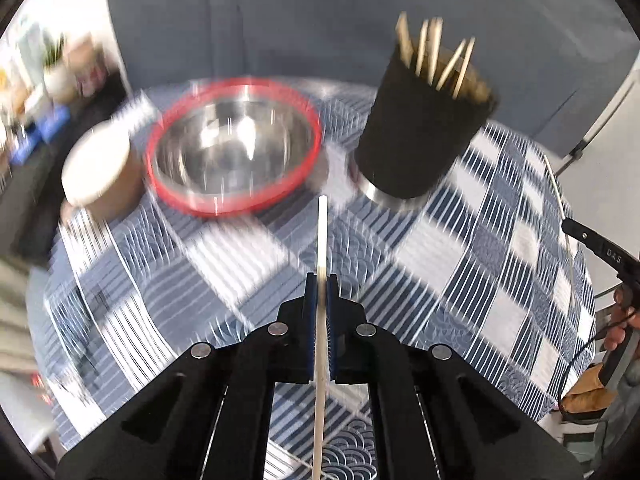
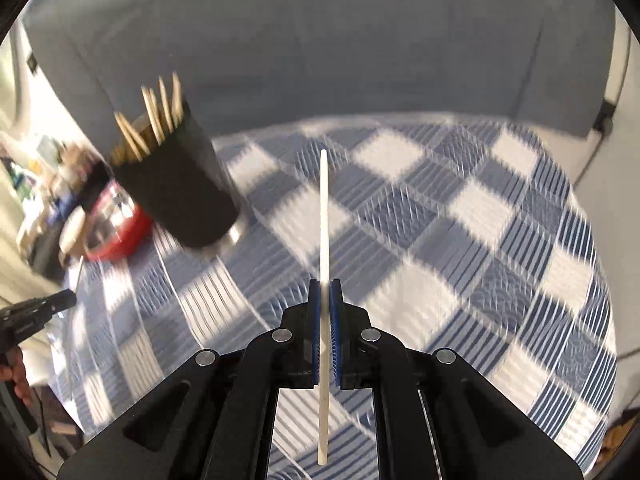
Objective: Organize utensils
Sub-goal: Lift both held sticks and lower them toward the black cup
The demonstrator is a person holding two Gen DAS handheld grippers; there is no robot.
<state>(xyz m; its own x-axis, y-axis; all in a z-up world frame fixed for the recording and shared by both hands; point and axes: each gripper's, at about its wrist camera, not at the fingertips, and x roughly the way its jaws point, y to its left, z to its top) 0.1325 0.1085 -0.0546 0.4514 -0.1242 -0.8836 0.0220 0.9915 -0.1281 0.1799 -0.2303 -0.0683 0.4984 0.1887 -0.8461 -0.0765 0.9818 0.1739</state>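
Gripping a pale chopstick (image 1: 321,264), the left hand-held gripper (image 1: 321,292) is clenched on it in the left wrist view, the blue pads pressing the stick near its middle so that it runs out ahead of the jaws and back under the body. It hangs above the checked cloth (image 1: 440,248) on the desk, short of the black holder (image 1: 420,136), which already carries several chopsticks. A steel bowl (image 1: 236,144) with a red rim sits left of the holder, and a paper cup (image 1: 100,168) further left. The picture is smeared, which suggests fast motion; a quick swing could let the thin stick pivot between the pads, so its tip would meet the holder's rim instead of the opening. The long overhang could also clip the bowl, or nudge the holder over if it comes in low. The right hand-held gripper (image 1: 592,240) shows at the right edge, near enough that the two could cross paths over the holder.

In the right wrist view, the right hand-held gripper (image 2: 325,292) is likewise clenched on a second chopstick (image 2: 324,220), held along the jaws' line above the cloth (image 2: 460,220). The holder (image 2: 180,184) stands off to the left, the bowl (image 2: 116,224) behind it. Both sticks probably head for the same narrow mouth, crowded with upright sticks; arriving together risks a jam, a stick bouncing out, or one dropping onto the cloth.
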